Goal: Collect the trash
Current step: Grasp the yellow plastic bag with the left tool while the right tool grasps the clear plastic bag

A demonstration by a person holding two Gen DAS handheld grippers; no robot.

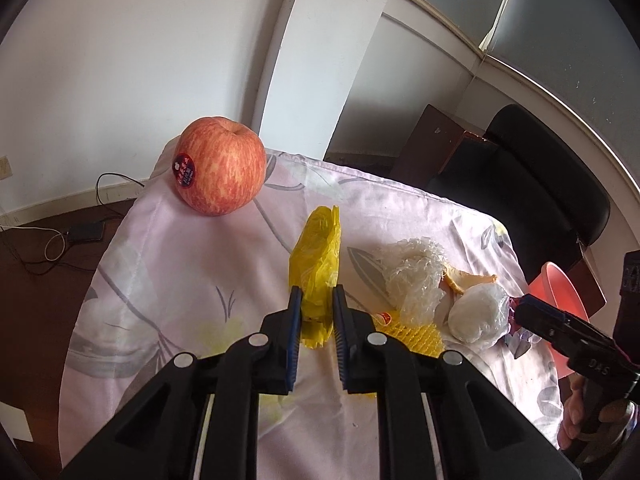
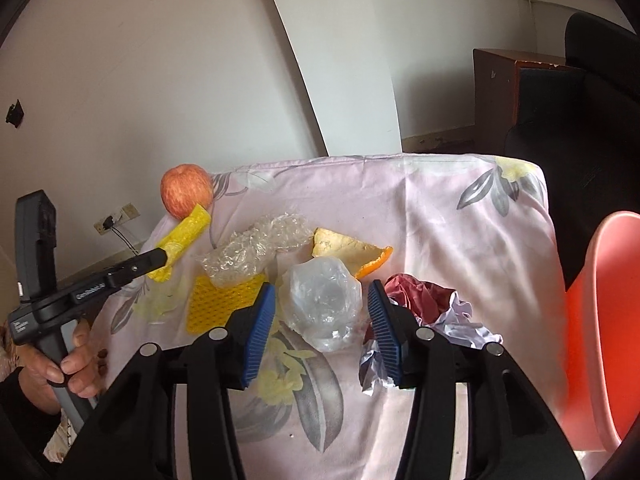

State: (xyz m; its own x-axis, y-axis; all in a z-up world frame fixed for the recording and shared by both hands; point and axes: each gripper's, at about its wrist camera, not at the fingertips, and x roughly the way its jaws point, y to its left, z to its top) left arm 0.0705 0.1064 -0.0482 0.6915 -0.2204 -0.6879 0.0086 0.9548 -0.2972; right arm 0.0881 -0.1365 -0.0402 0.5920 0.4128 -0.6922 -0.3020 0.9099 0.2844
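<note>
My left gripper (image 1: 317,294) is shut on a crumpled yellow plastic bag (image 1: 318,256) and holds it just above the cloth; the bag (image 2: 182,242) and that gripper (image 2: 160,258) also show at the left of the right wrist view. My right gripper (image 2: 322,294) is open, its jaws on either side of a clear plastic bag (image 2: 320,304) lying on the cloth. Around it lie bubble wrap (image 2: 252,248), yellow foam netting (image 2: 220,300), an orange peel (image 2: 352,252) and a crumpled red and silver wrapper (image 2: 432,308). The right gripper's fingers (image 1: 536,312) show beside the clear bag (image 1: 476,314).
A red apple (image 1: 221,166) stands at the far left corner of the pink flowered cloth (image 1: 180,280). A pink basin (image 2: 604,320) sits off the table's right edge. A black chair (image 1: 532,184) and brown furniture stand behind. Cables lie on the floor at left.
</note>
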